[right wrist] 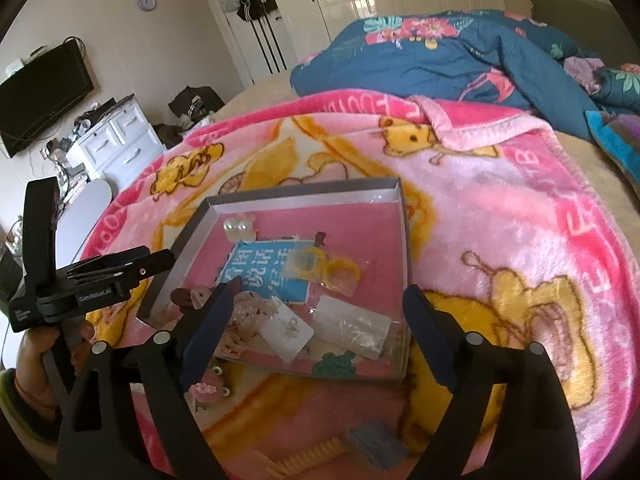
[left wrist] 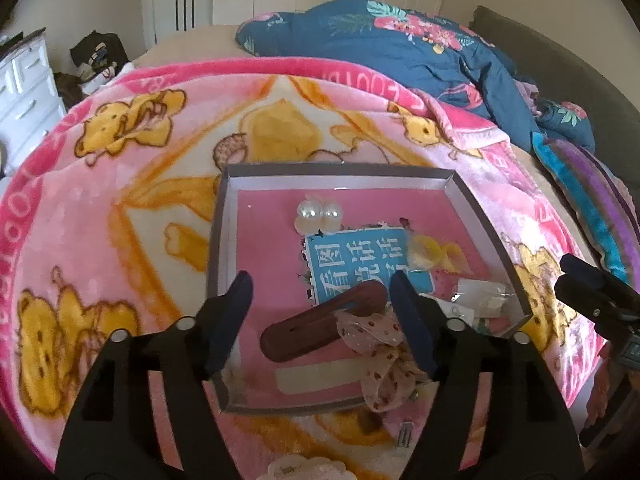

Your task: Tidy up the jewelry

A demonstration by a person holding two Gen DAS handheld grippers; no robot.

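Note:
A shallow grey box [left wrist: 224,220] with a pink floor lies on the blanket and also shows in the right wrist view [right wrist: 404,216]. It holds two pearl pieces [left wrist: 318,214], a blue printed card [left wrist: 360,264], yellow rings in a bag [left wrist: 428,254], a brown hair clip [left wrist: 320,322], a dotted fabric bow [left wrist: 376,344], a white bar [left wrist: 320,378] and small plastic packets [right wrist: 352,326]. My left gripper [left wrist: 320,284] is open over the brown clip. My right gripper [right wrist: 320,296] is open above the packets at the box's near side.
A pink bear-print blanket [left wrist: 120,200] covers the bed, with a dark blue quilt [left wrist: 400,48] behind. Loose pieces lie in front of the box: a small metal clip [left wrist: 405,434], a pink flower clip [right wrist: 208,392], a yellow coil tie [right wrist: 308,456] and a blue clip [right wrist: 376,446].

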